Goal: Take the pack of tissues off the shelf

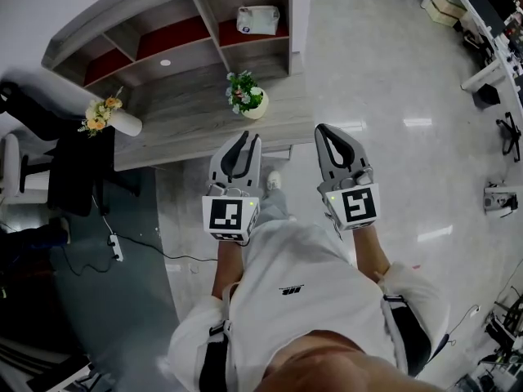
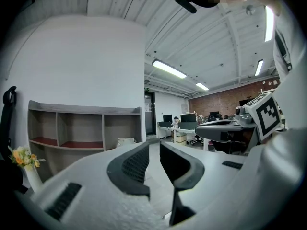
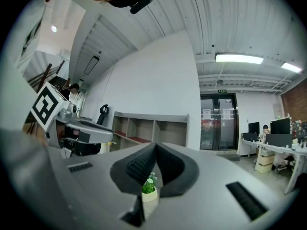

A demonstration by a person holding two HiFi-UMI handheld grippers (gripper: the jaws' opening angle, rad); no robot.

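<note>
The pack of tissues [image 1: 258, 19] is a white packet lying in the rightmost compartment of the grey shelf [image 1: 172, 11]; the left gripper view shows the pack [image 2: 126, 142] there too, far off. My left gripper [image 1: 245, 144] is held in front of the body, short of the desk, its jaws a narrow gap apart with nothing between them [image 2: 153, 145]. My right gripper [image 1: 327, 137] hovers beside it over the floor, jaws closed tip to tip and empty [image 3: 154, 146]. Both are well away from the shelf.
A grey desk [image 1: 188, 125] stands between me and the shelf, carrying a white pot with a green plant [image 1: 246, 95] and a vase of yellow flowers [image 1: 106, 114]. A dark office chair [image 1: 73, 166] is at the left. Glossy floor [image 1: 392, 96] spreads to the right.
</note>
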